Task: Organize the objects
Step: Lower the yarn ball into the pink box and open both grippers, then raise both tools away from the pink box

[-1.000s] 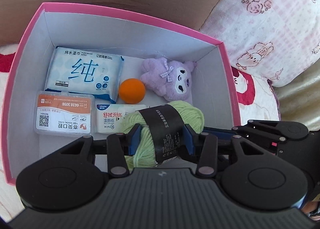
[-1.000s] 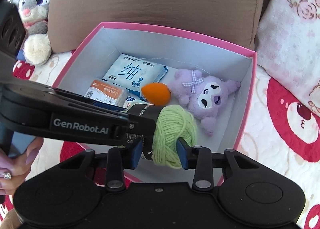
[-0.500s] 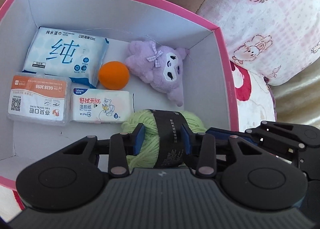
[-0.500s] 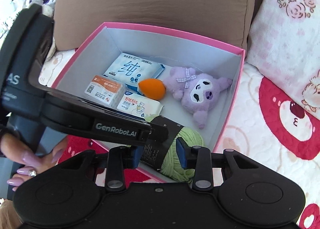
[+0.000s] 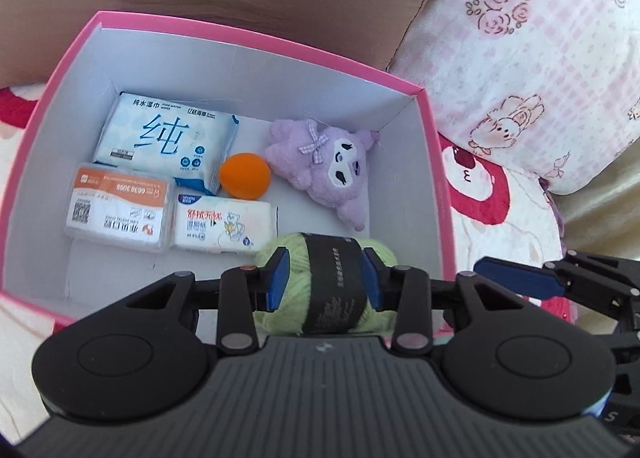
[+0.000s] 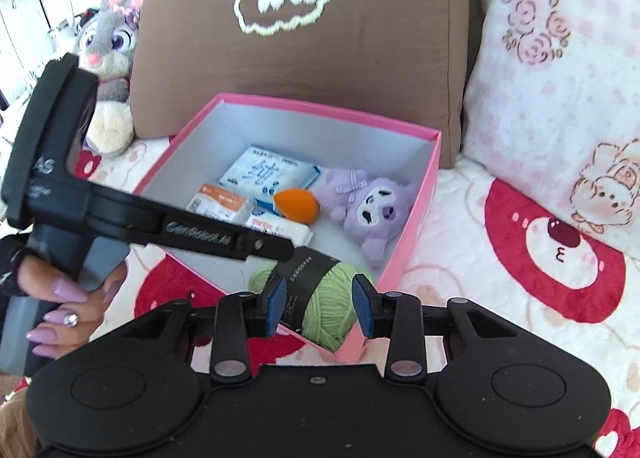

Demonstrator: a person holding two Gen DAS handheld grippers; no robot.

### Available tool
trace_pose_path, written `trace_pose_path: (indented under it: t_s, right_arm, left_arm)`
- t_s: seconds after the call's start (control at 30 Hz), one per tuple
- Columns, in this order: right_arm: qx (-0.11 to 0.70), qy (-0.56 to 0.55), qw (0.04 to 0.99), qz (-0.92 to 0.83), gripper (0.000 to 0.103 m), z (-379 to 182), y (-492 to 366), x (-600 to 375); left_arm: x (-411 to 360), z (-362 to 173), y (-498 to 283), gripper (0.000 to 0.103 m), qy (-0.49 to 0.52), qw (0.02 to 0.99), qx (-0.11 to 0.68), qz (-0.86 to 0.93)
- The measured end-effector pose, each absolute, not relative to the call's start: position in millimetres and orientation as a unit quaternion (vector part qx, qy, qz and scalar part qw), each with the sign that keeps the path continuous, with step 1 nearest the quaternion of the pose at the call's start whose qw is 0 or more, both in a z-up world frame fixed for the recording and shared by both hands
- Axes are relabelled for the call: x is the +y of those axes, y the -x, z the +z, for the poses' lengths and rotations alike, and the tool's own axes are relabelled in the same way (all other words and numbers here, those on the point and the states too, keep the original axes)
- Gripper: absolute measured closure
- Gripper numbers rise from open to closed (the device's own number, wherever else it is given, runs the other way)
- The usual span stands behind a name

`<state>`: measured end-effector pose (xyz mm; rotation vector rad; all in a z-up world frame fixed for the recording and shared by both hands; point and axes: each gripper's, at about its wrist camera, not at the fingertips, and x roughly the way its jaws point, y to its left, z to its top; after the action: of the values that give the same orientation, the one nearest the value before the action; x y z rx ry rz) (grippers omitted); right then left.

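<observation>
1 readable brand: "GenRobot.AI" on left gripper (image 6: 280, 246).

Both units are showing matte black housings. Left gripper (image 5: 323, 282): blue pads (image 5: 277, 279) lining the jaws, silver rivets behind them, ribbed grey casing. Right gripper (image 6: 319, 308): matching blue pads (image 6: 275, 308). Hand (image 6: 66, 310) left of the jaws is displaying lilac nails, a ring.

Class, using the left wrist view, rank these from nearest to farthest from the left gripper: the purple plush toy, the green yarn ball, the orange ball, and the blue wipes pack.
1. Green yarn ball: between the left gripper's fingers, at the box's near edge.
2. Orange ball: mid-box, left of the plush.
3. Purple plush toy: right side; too close to the ball to call firmly.
4. Blue wipes pack: far left corner.
</observation>
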<state>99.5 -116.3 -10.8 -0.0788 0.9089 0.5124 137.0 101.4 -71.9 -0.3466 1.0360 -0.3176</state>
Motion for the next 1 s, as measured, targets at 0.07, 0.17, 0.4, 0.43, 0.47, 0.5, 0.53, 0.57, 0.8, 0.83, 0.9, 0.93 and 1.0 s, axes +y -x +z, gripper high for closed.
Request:
trace_pose_path:
  t_s: [0.07,0.17,0.4,0.43,0.47,0.5,0.53,0.57,0.8,0.83,0.9,0.93,1.0]
  right_arm:
    - [0.425,0.039,0.871,0.245,0.062,-5,-95,-116]
    - [0.416,0.041,0.875,0.245,0.062,3,-87,-117]
    - [0.396,0.052,0.887,0.231,0.059,29,-63,-121]
    - [0.395,0.050,0.890,0.225,0.057,33,-59,-124]
    - [0.394,0.045,0.892,0.217,0.056,35,-55,-128]
    - [0.394,0.039,0.894,0.211,0.056,37,-51,-133]
    - [0.395,0.034,0.895,0.205,0.056,38,-48,-137]
    - [0.393,0.031,0.897,0.200,0.055,40,-44,-141]
    - [0.355,0.003,0.911,0.209,0.054,53,-6,-163]
    - [0.352,0.003,0.912,0.209,0.053,55,0,-164]
    - [0.347,0.004,0.915,0.206,0.053,57,8,-166]
    - [0.344,0.004,0.917,0.203,0.053,57,13,-167]
    - [0.344,0.000,0.919,0.195,0.051,56,20,-172]
  left_arm:
    - [99,-63,-129,0.061,0.153,0.848,0.489,-0.133]
    - [97,-49,-116,0.060,0.148,0.855,0.481,-0.123]
    - [88,-12,-76,0.053,0.123,0.866,0.467,-0.128]
    - [87,-7,-71,0.053,0.121,0.868,0.464,-0.129]
    - [87,-3,-65,0.053,0.119,0.870,0.461,-0.130]
    - [87,1,-60,0.053,0.119,0.872,0.458,-0.129]
    - [87,4,-54,0.053,0.118,0.873,0.455,-0.128]
    - [87,7,-49,0.052,0.117,0.874,0.454,-0.129]
    - [85,10,-19,0.050,0.127,0.874,0.454,-0.116]
    - [85,9,-16,0.050,0.130,0.873,0.456,-0.114]
    - [82,8,-9,0.050,0.129,0.871,0.459,-0.117]
    - [81,8,-6,0.050,0.129,0.871,0.459,-0.116]
    - [77,8,-1,0.049,0.118,0.873,0.458,-0.116]
